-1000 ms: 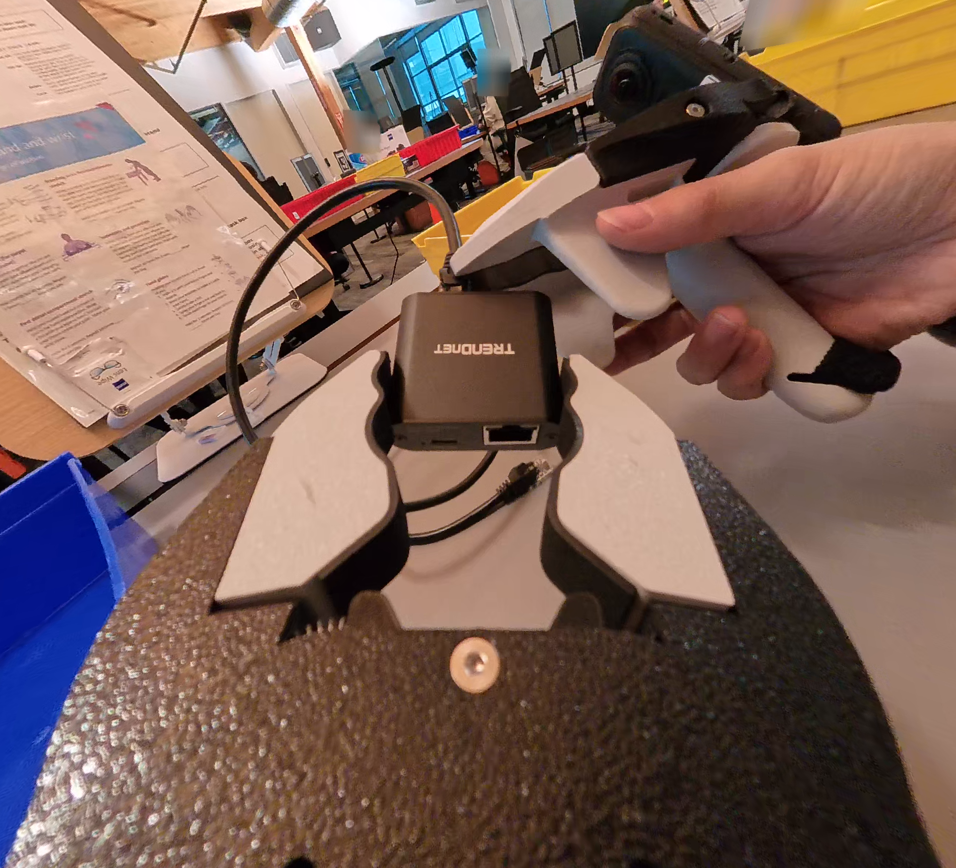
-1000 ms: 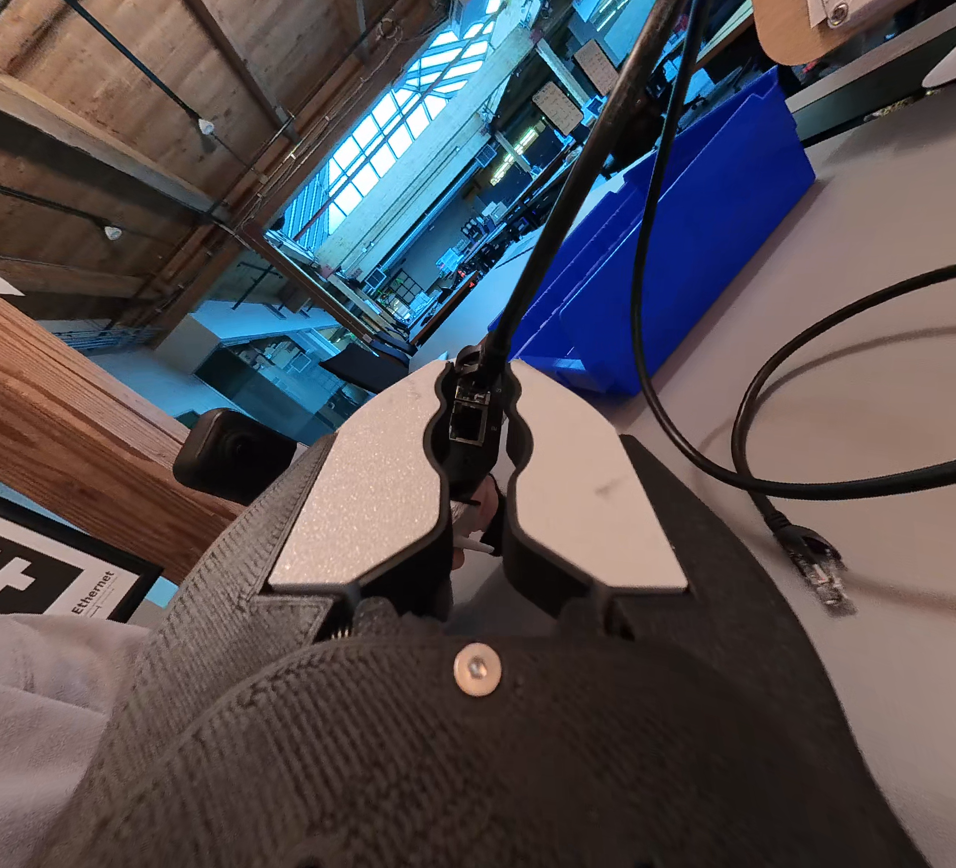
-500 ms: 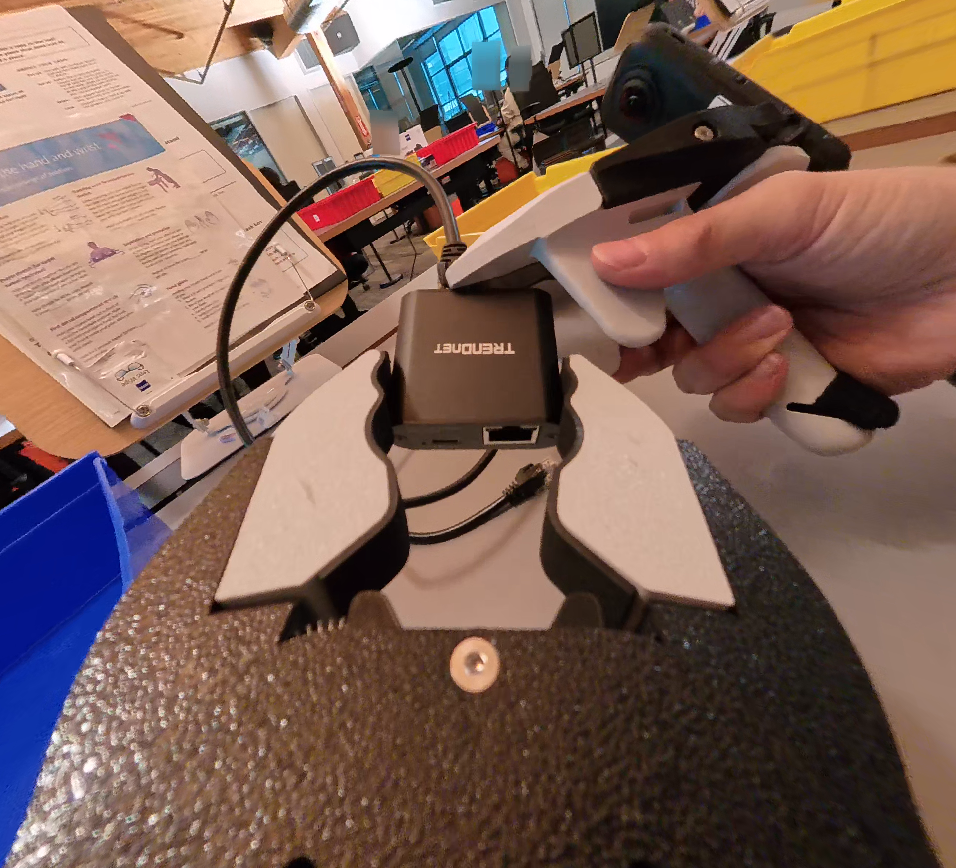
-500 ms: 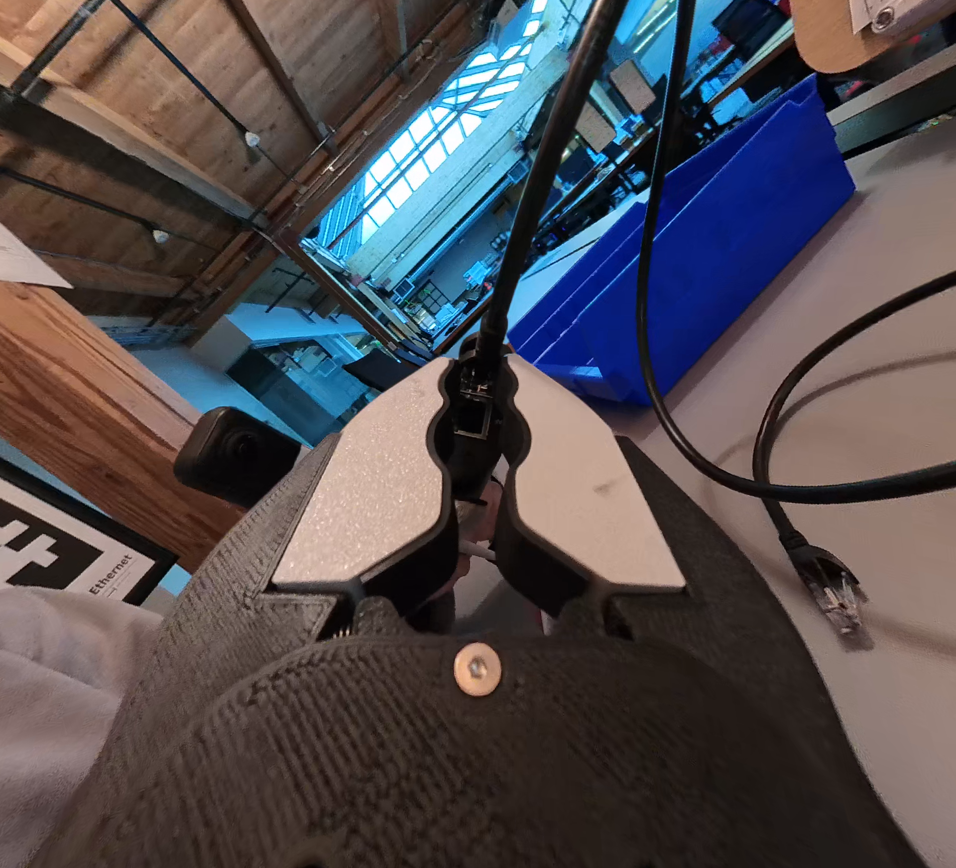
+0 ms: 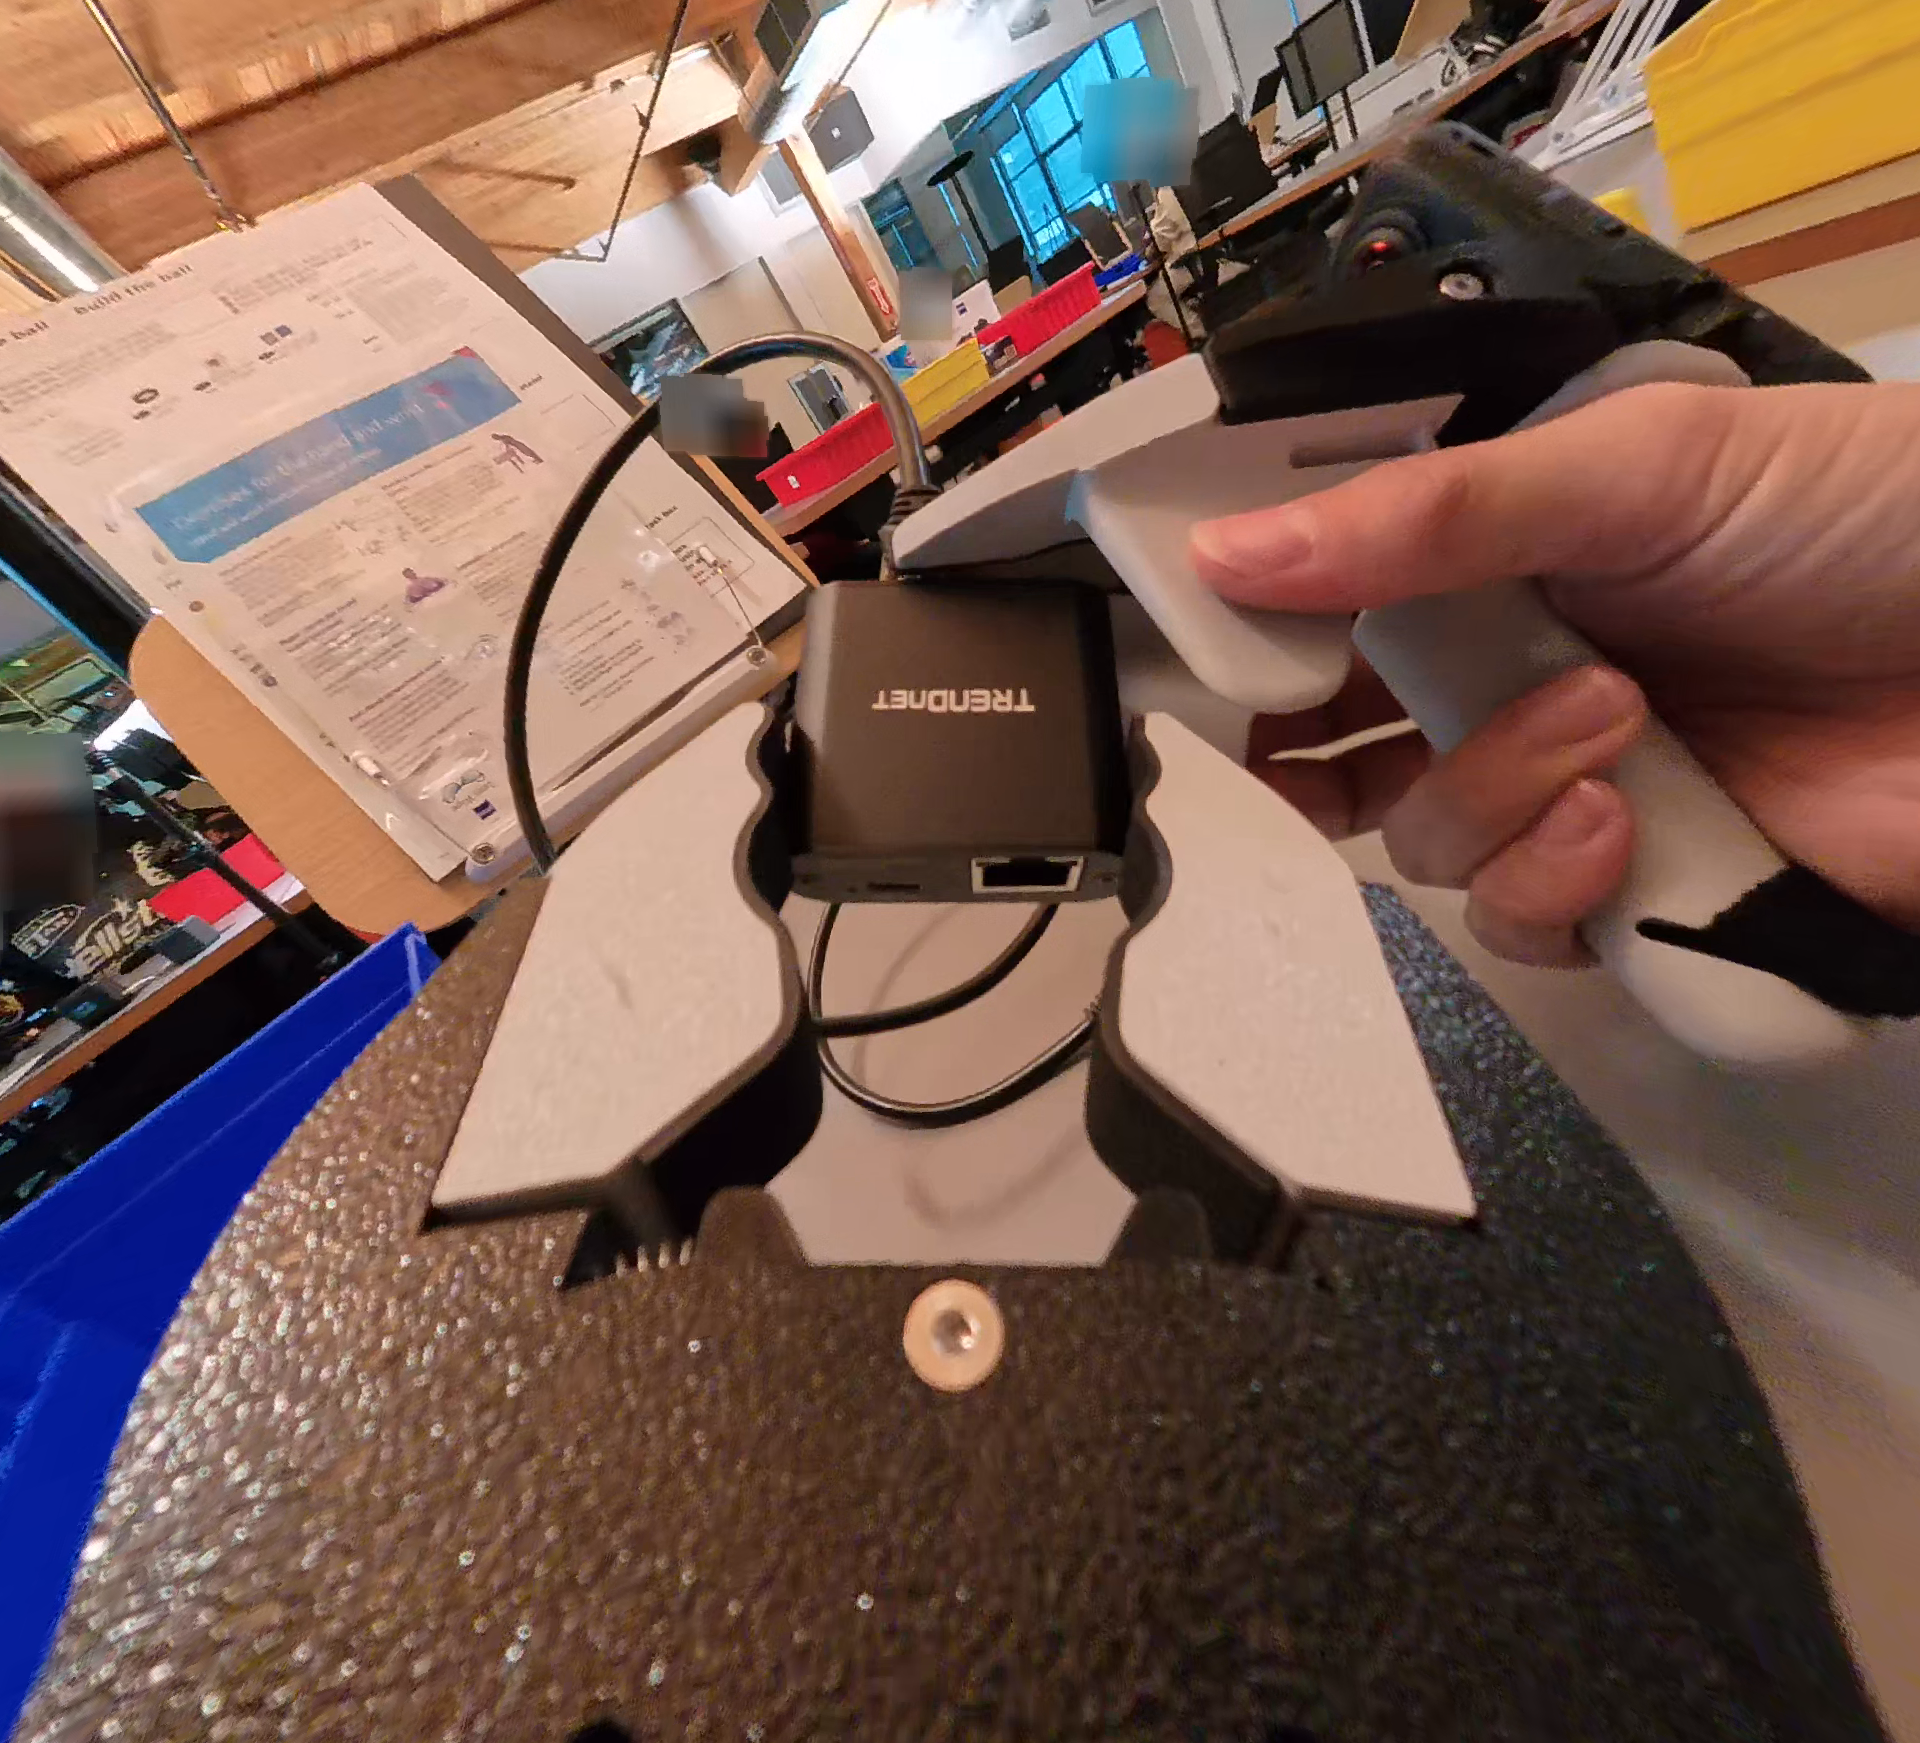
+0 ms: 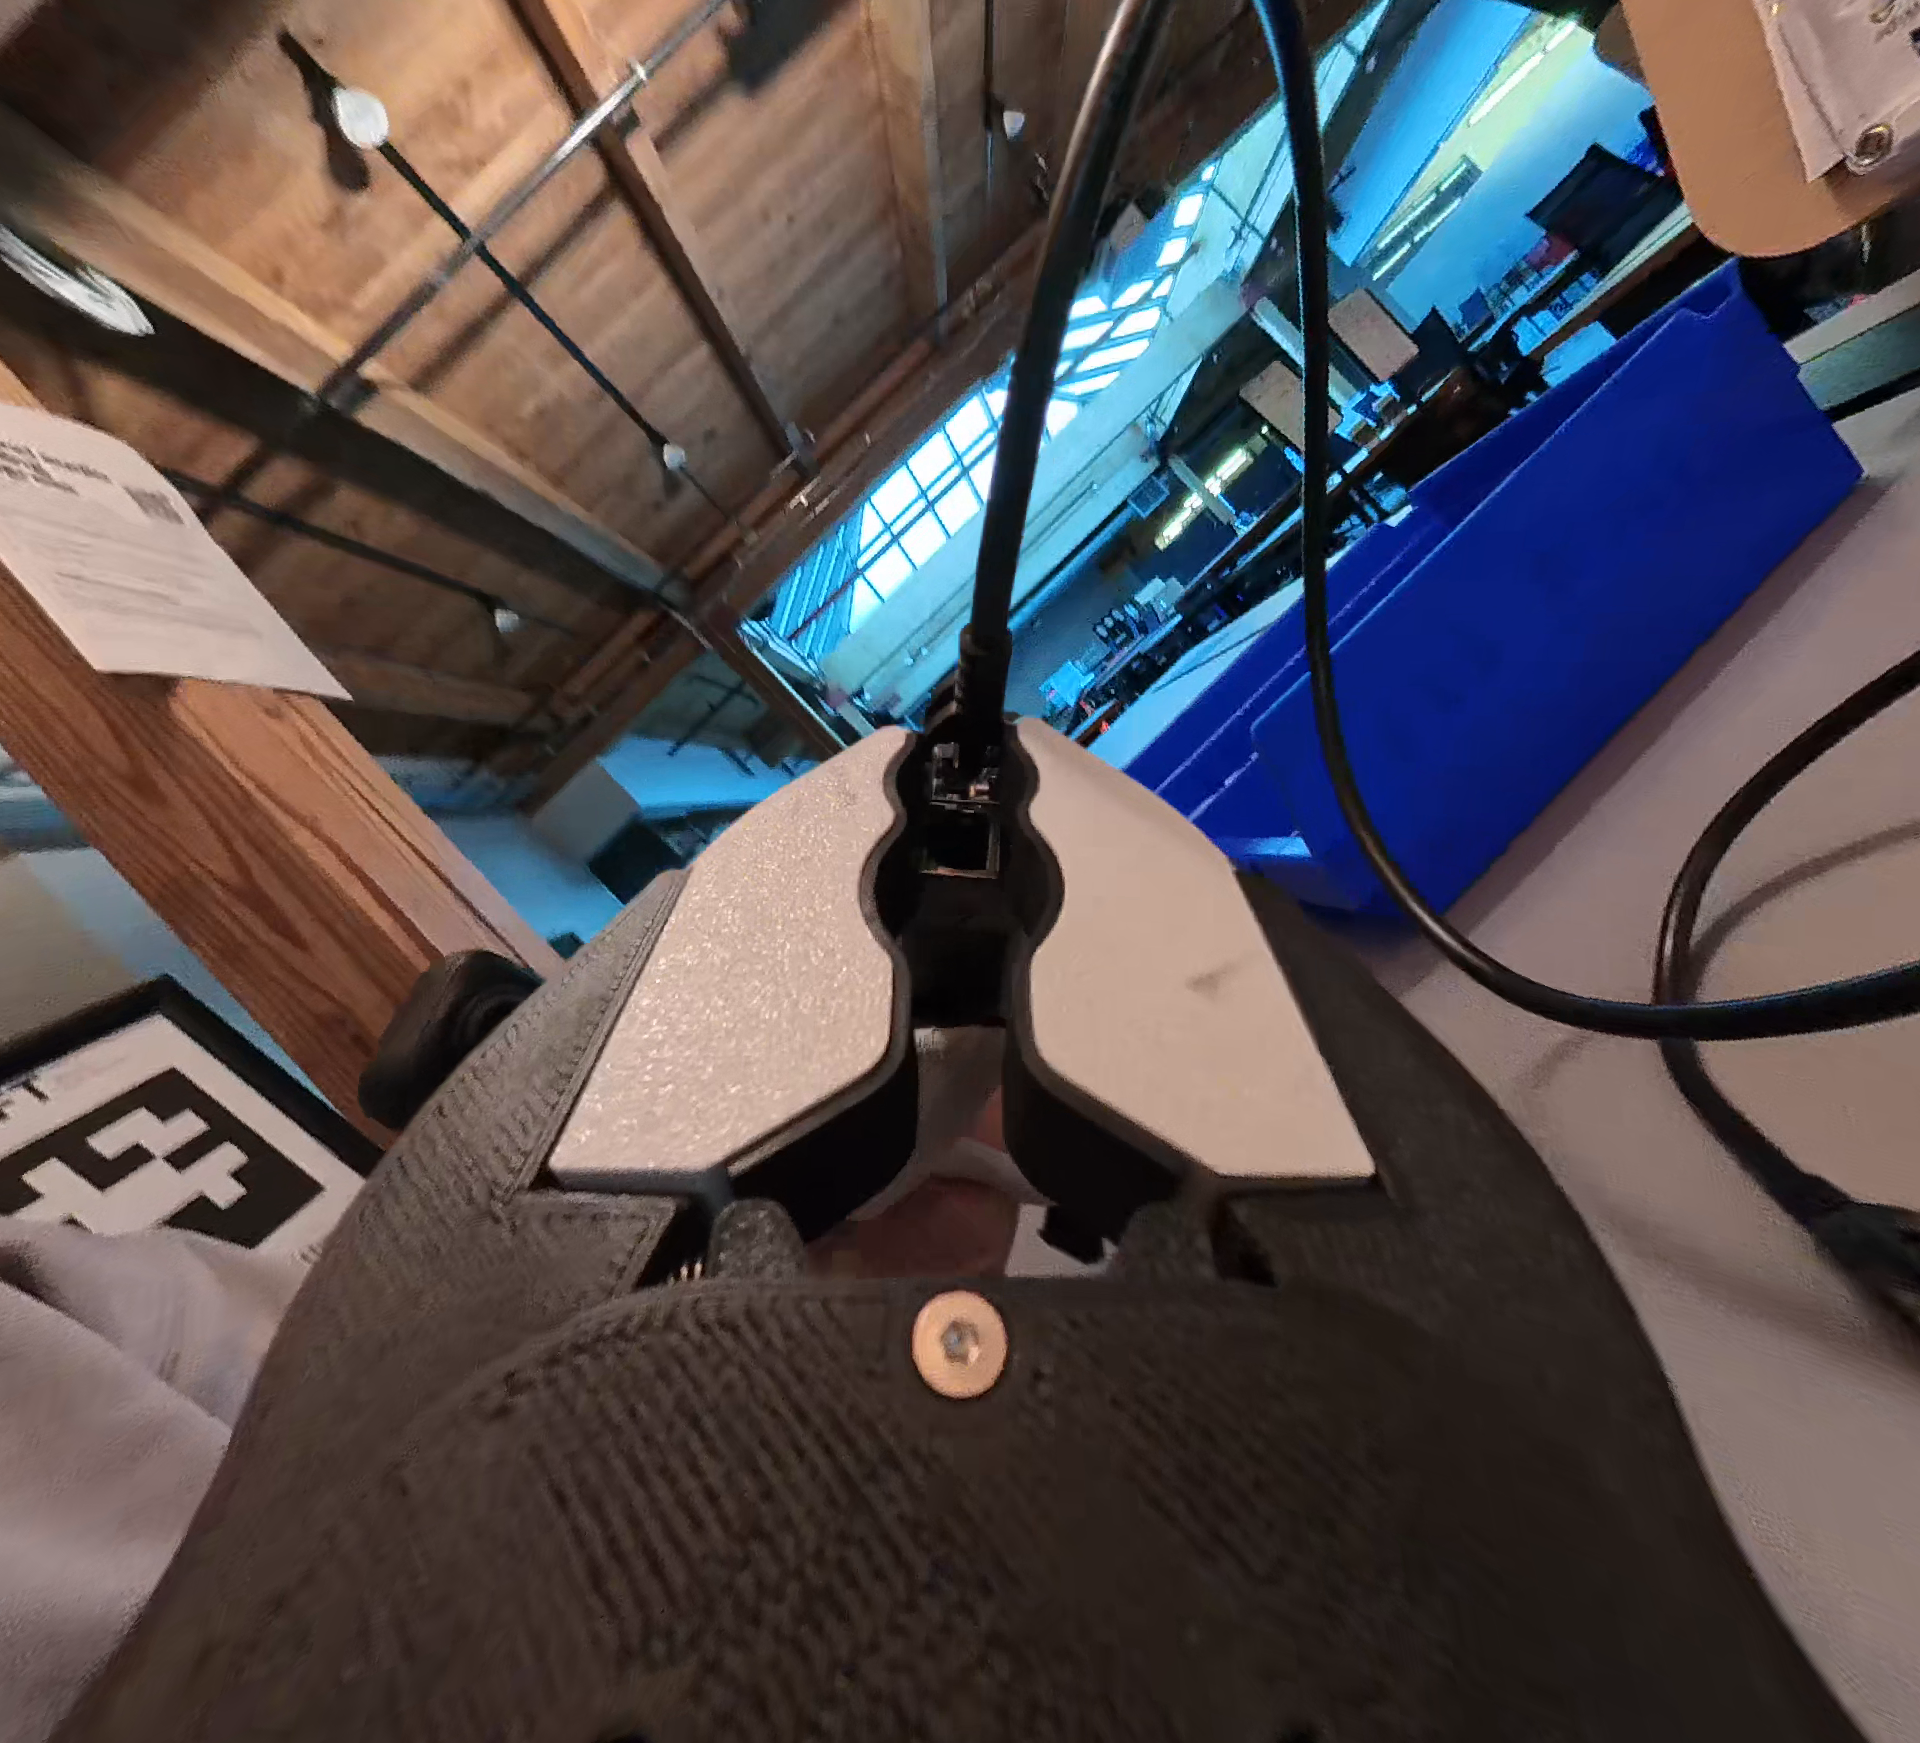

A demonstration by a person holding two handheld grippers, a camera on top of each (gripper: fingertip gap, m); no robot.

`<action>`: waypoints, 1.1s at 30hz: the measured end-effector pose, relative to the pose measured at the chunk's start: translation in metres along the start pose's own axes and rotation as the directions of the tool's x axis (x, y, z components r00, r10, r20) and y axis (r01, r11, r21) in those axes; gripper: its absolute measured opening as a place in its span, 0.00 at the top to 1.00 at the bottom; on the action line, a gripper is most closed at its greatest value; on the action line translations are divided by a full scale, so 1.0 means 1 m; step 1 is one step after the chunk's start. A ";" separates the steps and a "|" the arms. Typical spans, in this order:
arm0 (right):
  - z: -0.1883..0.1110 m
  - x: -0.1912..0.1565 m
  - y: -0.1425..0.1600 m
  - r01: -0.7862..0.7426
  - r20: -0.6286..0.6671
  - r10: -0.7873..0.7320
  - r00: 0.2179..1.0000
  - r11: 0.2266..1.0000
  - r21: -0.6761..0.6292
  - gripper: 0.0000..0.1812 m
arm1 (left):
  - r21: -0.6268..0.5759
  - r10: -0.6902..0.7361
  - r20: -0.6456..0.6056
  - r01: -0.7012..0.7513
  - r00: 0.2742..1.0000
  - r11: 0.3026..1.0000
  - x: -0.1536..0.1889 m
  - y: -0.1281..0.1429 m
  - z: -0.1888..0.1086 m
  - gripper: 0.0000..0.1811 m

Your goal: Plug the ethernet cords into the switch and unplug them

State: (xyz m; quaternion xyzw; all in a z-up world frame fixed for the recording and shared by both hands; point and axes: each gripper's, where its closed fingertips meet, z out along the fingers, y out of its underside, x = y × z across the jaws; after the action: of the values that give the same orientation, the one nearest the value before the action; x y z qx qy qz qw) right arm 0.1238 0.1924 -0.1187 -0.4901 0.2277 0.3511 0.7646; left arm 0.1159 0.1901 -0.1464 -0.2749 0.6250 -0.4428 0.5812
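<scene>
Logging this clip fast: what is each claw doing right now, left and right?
Left claw: closed on the black switch.
Right claw: closed on the ethernet cord plug at the switch's far side.

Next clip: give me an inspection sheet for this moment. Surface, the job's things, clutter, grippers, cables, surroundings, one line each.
Surface: grey tabletop, bare where visible.
Job's things: black switch held off the table, front port empty; plug of one ethernet cord at the switch's far side, seating not visible.
Clutter: blue bin at the table edge.
Grippers: left gripper shut on the switch; right gripper shut on the plug.
Cables: held cord arcs upward, then down to the table; second cord loose on the table.
Surroundings: instruction board, wooden ceiling, yellow bins, distant desks.
</scene>
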 end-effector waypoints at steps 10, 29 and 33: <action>0.004 0.000 0.000 -0.086 -0.039 0.088 0.995 0.995 0.040 0.93 | -0.008 0.005 0.030 -0.005 1.000 1.000 -0.004 0.001 -0.001 0.66; -0.004 0.010 0.006 0.066 -0.064 -0.067 0.996 0.998 -0.026 0.93 | -0.036 -0.022 0.012 0.022 1.000 0.999 0.003 0.008 0.003 0.66; -0.004 0.008 0.006 0.095 -0.041 -0.096 0.995 0.995 -0.036 0.93 | -0.014 0.012 0.006 -0.012 1.000 1.000 0.003 0.006 0.002 0.66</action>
State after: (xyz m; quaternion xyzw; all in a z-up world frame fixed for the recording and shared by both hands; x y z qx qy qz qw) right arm 0.1243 0.1925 -0.1293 -0.5208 0.2142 0.3076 0.7670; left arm 0.1188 0.1896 -0.1534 -0.2766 0.6280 -0.4342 0.5835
